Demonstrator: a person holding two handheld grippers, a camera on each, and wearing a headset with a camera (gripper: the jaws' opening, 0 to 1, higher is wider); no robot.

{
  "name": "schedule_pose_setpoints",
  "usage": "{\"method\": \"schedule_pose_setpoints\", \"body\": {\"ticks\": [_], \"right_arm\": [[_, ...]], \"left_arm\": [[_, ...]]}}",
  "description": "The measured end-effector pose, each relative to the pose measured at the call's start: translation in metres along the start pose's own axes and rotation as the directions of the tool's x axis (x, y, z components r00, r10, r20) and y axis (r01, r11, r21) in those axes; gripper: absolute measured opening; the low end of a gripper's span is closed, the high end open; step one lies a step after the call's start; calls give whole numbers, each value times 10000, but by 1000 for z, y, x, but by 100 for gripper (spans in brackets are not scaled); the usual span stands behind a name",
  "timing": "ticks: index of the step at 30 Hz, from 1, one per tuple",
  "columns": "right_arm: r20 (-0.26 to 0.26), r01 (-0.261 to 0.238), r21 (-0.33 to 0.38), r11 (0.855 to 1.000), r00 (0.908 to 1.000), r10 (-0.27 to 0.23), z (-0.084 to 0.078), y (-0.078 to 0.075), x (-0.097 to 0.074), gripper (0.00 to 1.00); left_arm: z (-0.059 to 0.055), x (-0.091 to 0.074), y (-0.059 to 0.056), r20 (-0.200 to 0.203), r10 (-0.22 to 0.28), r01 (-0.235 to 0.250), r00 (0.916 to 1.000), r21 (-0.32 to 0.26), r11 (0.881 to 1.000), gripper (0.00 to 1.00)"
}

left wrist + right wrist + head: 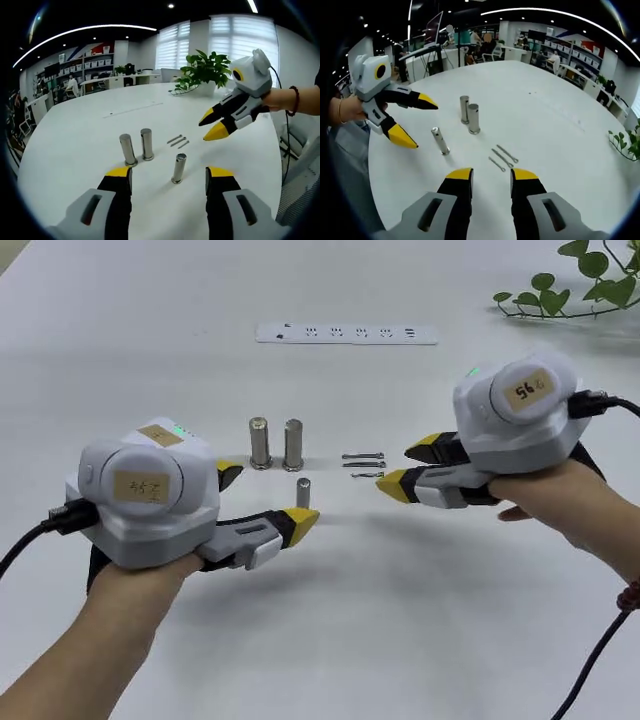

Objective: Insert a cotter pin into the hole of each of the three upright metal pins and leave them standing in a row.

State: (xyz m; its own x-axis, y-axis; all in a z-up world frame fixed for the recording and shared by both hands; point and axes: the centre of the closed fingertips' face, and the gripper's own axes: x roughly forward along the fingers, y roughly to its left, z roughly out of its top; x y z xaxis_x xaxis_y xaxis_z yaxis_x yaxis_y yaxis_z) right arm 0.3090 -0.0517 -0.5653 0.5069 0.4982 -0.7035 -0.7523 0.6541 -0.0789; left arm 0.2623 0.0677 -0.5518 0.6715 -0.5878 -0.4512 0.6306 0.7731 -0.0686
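cotter pins (pixel 502 158) just beyond right gripper (pixel 491 174) jaws

a tan tape label (pixel 528 390) on top of the right gripper (pixel 394 468), right of the metal pins (pixel 277 443), bears two handwritten digits, "56" or "95" depending on which way up. left of the pins, the paper label (pixel 141 487) on the left gripper (pixel 278 492) carries handwriting too blurred to read.

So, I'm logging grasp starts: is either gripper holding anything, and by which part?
Nothing is held. The left gripper is open near the front metal pin; the right gripper is open beside the cotter pins, which lie on the table.
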Motion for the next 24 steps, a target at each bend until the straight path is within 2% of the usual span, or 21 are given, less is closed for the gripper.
{"method": "schedule_pose_setpoints", "body": {"ticks": [1,5,9,11,13,16,19,24], "right_arm": [[-65,-86,-27,10000,9999,86,1,-2,3,22],[-235,-364,-87,9993,9991,361,2,0,8,18],[-589,-718,-160,9973,9958,708,0,-5,19,17],[-849,-923,-274,9954,9923,897,-3,-5,25,17],[-1111,-1036,-397,9938,9889,987,-7,-8,29,17],[-1715,-1051,-904,9903,9812,885,-16,-4,35,17],[-1906,-1184,-1112,9867,9770,958,-17,1,38,16],[-2313,-1437,-1476,9786,9670,1071,-19,2,41,16]], "left_arm": [[0,-1,1,-20,27,-27,10000,153,9999,59],[-1,-6,5,-75,58,-59,10000,-132,9999,66],[-1,-12,10,-81,298,-300,9995,-332,9990,74],[-1,-13,9,-42,299,-301,9995,-317,9990,75],[-3,-14,9,-165,339,-341,9993,-121,9993,77],[-4,-16,9,-215,346,-350,9992,-188,9992,79],[-6,-17,9,-306,480,-477,9984,102,9988,81],[-5,-19,10,-233,510,-508,9984,92,9987,83]]}}
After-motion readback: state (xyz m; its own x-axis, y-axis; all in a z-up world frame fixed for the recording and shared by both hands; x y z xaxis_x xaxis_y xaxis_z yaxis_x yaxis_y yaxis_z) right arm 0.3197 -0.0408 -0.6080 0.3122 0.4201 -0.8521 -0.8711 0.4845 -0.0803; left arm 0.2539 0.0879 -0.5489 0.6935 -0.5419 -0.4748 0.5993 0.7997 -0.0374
